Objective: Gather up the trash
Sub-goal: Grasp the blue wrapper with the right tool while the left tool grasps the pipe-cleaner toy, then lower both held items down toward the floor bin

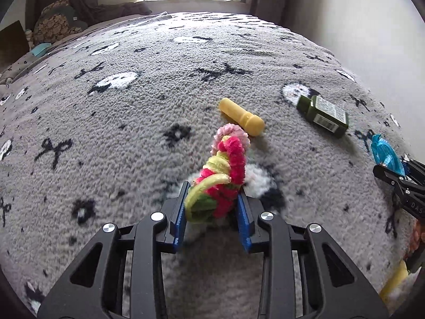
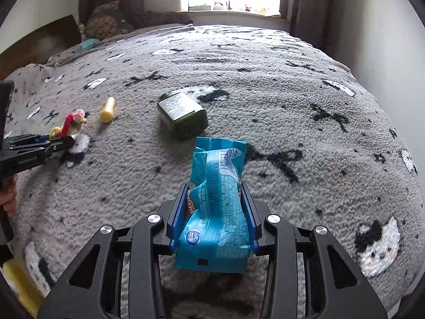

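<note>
Left gripper (image 1: 212,199) squeezing the fuzzy pink-and-green bundle (image 1: 223,175); right gripper (image 2: 213,202) squeezing the blue wrapper (image 2: 215,207). Both just above the grey blanket (image 1: 119,138). Keep squeezing tight, lift slowly (soft things slip), leaving yellow tube (image 1: 241,117) and green bottle (image 1: 322,115).

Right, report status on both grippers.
Left gripper shut on fuzzy pink-and-yellow pipe-cleaner bundle. Right gripper shut on crinkled blue plastic wrapper. Nothing in the way.

A crumpled blue wrapper (image 2: 215,207) is pinched between blue pads, its printed end raised. A pink, red and yellow-green fuzzy pipe-cleaner twist (image 1: 220,175) is likewise clamped. A yellow tube (image 1: 241,117) and green bottle (image 1: 322,115) lie on the bed's grey blanket (image 1: 132,138).
</note>
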A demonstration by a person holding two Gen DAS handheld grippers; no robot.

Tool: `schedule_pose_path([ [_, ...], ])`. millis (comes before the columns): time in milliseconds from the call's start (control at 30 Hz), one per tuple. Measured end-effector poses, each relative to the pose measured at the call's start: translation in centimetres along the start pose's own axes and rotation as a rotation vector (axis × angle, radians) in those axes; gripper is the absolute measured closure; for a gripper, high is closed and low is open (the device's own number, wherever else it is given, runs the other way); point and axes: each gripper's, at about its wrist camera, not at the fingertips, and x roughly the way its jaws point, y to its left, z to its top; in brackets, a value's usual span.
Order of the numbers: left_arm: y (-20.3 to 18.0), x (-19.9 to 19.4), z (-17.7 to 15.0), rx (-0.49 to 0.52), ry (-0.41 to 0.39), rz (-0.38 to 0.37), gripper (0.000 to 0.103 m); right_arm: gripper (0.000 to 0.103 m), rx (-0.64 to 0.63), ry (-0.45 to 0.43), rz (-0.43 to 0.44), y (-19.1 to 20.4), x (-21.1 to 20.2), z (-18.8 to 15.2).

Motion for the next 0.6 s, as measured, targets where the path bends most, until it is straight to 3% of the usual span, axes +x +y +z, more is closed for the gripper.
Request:
schedule_pose_path([
  [233,-2.2,-5.8,-5.5,0.046,-0.049,0.0,0.072,0.064,-0.052,-0.084,0.033,2.3,-6.0,-3.1],
  [600,-5.0,-14.9,-14.6,0.077,-0.157,0.023,0.072,0.064,-0.13,-0.182,-0.005,6.2,-14.5,-9.6],
])
